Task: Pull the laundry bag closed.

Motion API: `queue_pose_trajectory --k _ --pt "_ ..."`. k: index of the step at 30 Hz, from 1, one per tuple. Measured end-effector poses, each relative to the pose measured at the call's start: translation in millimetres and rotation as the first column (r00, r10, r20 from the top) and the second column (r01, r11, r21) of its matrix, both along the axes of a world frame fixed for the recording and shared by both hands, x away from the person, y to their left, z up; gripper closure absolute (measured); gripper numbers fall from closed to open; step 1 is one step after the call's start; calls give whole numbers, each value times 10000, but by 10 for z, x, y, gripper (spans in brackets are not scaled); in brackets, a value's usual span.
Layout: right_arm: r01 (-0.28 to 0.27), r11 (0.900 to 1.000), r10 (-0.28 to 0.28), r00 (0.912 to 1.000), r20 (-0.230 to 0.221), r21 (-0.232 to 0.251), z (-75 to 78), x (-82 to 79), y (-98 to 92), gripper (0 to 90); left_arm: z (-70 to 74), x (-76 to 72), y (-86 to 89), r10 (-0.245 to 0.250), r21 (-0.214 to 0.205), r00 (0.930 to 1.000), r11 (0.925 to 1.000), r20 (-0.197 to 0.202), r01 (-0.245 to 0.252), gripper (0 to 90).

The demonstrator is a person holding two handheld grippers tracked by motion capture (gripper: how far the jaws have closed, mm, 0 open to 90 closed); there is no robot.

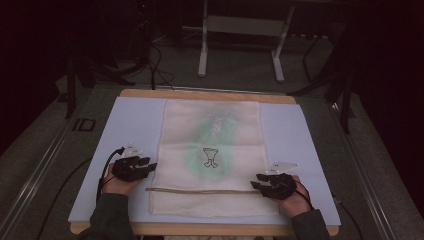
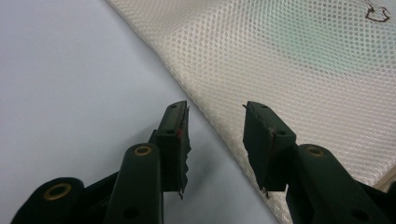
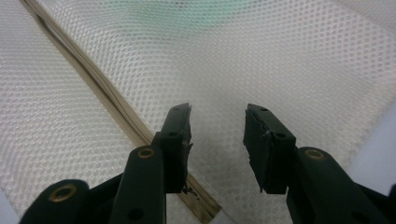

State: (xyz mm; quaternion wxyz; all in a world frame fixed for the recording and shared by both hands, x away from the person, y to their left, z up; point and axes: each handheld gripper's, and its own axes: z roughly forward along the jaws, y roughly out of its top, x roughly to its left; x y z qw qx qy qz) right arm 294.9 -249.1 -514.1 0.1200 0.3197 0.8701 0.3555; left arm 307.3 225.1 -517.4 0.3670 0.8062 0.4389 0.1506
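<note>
A pale blue-white rectangular board (image 1: 130,125) is laid on a light wooden tabletop (image 1: 210,95), whose edge is seen along the far and near sides. A cream-coloured mesh fabric bag (image 1: 235,150), with a green patch showing through and a small dark printed figure at its middle, is spread flat on the board, a tan zipper strip (image 1: 200,190) being run across near its front edge.

Two black two-jaw grippers, left gripper (image 1: 150,164), right gripper (image 1: 255,180), brass-coloured pivot rivets, serrated inner jaw pads, grey three-cornered top plates, trailing black cables, dark grey-green sleeves (image 1: 110,217).
</note>
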Motion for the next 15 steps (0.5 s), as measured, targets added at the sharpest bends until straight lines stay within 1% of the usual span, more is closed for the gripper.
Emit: queue_pose_trajectory --k 3,7,10,12,15 --pt "-102 9999 102 9999 -1 5 -2 -5 25 615 1 -1 -2 -16 -5 10000 10000 -8 16 601" --pt "-280 9996 280 9996 -43 75 5 -23 109 618 4 2 -5 -38 11 10000 10000 -22 38 589" --pt "-376 9993 376 9992 -109 -23 -2 -20 177 626 6 -1 -6 -97 -58 10000 9999 -23 97 594" --pt "-418 9991 417 9990 -159 -56 -3 -19 221 632 6 -1 -8 -123 -27 9999 9999 -17 122 600" --pt "-678 9977 677 9976 -139 -75 2 -18 302 635 5 -1 -10 -147 -52 9999 9999 -13 147 602"
